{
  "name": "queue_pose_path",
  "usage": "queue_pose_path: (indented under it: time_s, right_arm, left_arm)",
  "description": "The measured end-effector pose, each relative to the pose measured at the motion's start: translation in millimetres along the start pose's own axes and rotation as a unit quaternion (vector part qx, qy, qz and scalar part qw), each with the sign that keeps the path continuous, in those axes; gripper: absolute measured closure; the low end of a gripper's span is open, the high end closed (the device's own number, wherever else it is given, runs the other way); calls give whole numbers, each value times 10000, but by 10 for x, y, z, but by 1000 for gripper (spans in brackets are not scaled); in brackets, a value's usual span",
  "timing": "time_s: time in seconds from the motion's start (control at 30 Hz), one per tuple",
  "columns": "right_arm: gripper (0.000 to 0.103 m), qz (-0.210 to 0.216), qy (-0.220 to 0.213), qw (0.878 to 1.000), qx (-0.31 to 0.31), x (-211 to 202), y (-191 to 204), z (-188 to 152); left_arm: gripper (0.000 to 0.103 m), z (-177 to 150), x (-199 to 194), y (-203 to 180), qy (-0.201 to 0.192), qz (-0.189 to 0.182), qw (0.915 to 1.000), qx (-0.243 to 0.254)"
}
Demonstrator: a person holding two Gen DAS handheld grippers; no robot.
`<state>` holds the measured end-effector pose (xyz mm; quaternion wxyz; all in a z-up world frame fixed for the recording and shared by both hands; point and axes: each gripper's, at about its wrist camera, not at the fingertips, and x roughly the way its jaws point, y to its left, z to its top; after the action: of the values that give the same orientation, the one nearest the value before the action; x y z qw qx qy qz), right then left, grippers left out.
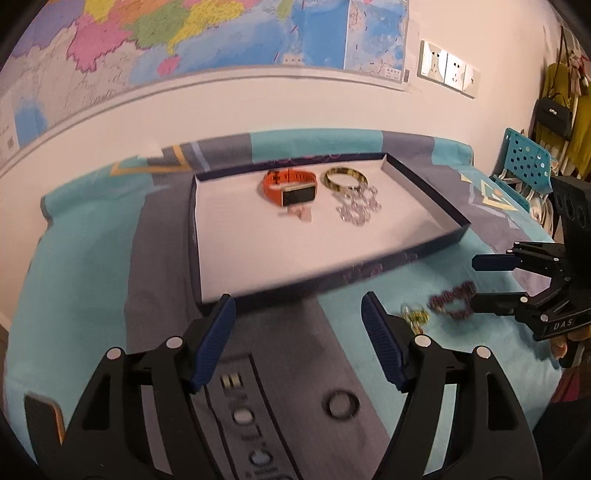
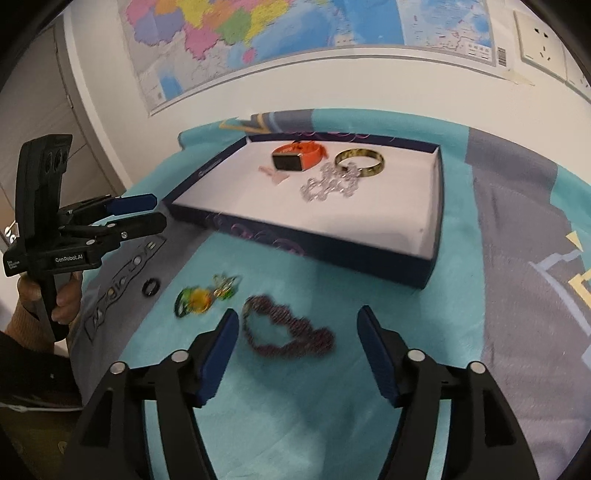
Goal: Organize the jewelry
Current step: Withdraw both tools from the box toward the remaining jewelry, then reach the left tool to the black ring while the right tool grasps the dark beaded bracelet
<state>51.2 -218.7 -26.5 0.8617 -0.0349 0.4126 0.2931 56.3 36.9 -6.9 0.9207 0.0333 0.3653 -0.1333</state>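
Observation:
A shallow dark-blue tray (image 1: 424, 254) (image 2: 430, 221) with a white floor holds an orange watch (image 1: 290, 190) (image 2: 299, 157), a gold bangle (image 1: 345, 178) (image 2: 360, 162), a silver chain (image 1: 356, 206) (image 2: 328, 184) and a small pink piece (image 2: 273, 173). On the cloth in front lie a dark red bead bracelet (image 2: 288, 330) (image 1: 452, 301), a yellow-green trinket (image 2: 205, 297) (image 1: 415, 315) and a black ring (image 2: 151, 286) (image 1: 341, 406). My right gripper (image 2: 297, 325) is open just above the bead bracelet. My left gripper (image 1: 299, 314) is open and empty before the tray's near wall.
A teal and grey patterned cloth (image 2: 369, 406) covers the table. A map (image 1: 184, 33) and wall sockets (image 1: 448, 68) are behind. A blue perforated chair (image 1: 528, 162) and hanging bags (image 1: 554, 114) stand at the right.

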Motion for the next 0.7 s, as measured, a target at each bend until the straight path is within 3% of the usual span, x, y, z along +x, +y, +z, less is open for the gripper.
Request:
queue_pose_path:
  time_s: [0.27, 0.53, 0.7]
  right_arm:
    - [36, -64, 160, 9998, -87, 128, 156, -61]
    - [36, -235, 140, 9996, -62, 157, 189, -63]
    - [38, -399, 162, 9990, -140, 176, 228, -65]
  left_arm:
    - [30, -278, -78, -46, 148, -85, 9998, -82]
    - [30, -453, -133, -163, 285, -192, 9993, 136]
    - [45, -489, -75, -222, 458, -223, 9985, 222]
